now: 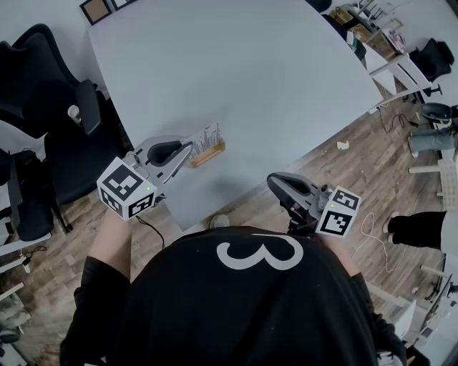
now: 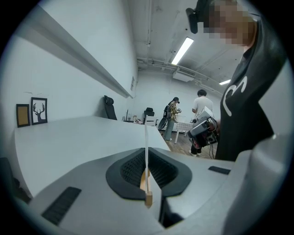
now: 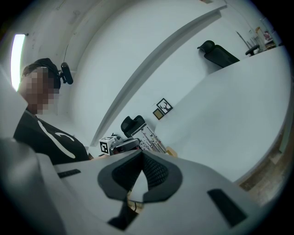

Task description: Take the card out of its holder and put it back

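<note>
A thin clear card [image 1: 210, 137] stands upright in a small wooden holder [image 1: 207, 154] near the front edge of the pale grey table [image 1: 236, 71]. My left gripper [image 1: 190, 151] reaches the card's near end. In the left gripper view the card [image 2: 146, 137] shows edge-on, running straight between the nearly closed pads of the left gripper [image 2: 146, 150], which looks shut on it, with the holder [image 2: 147, 198] below. My right gripper [image 1: 272, 180] hangs off the table's front edge. The right gripper [image 3: 141, 152] is shut on nothing and looks toward the card [image 3: 151, 140].
Black office chairs [image 1: 43, 143] stand left of the table. Framed pictures [image 1: 95, 10] lean at its far corner. A cluttered shelf [image 1: 372, 28] and stands fill the right side over the wooden floor. People [image 2: 202, 105] stand far across the room.
</note>
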`<action>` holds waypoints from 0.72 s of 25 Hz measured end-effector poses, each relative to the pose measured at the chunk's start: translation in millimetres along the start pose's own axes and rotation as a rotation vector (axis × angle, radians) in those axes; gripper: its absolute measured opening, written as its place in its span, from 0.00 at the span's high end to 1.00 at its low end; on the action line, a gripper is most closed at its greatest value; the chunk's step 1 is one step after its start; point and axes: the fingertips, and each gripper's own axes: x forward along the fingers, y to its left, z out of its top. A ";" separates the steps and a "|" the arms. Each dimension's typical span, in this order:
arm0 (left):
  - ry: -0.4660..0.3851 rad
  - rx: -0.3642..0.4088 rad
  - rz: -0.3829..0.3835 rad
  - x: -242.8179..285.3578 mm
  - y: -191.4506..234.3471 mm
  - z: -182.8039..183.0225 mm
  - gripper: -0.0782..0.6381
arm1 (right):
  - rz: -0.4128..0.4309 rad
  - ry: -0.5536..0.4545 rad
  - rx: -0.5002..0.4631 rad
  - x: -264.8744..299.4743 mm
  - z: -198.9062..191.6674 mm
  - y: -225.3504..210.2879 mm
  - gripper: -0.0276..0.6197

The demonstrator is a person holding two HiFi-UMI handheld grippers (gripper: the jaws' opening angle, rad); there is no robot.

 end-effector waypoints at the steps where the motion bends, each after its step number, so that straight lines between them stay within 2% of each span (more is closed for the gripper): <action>1: 0.005 0.001 0.000 0.6 -0.3 -2.5 0.86 | 0.000 0.001 0.001 0.4 -0.2 -0.1 0.94; 14: 0.092 -0.009 -0.002 10.9 -3.7 -36.9 0.86 | -0.006 0.002 0.013 0.0 -1.5 -6.3 0.94; 18: 0.092 -0.028 -0.002 11.5 -3.3 -41.1 0.86 | -0.001 0.003 0.008 0.2 -3.5 -4.2 0.94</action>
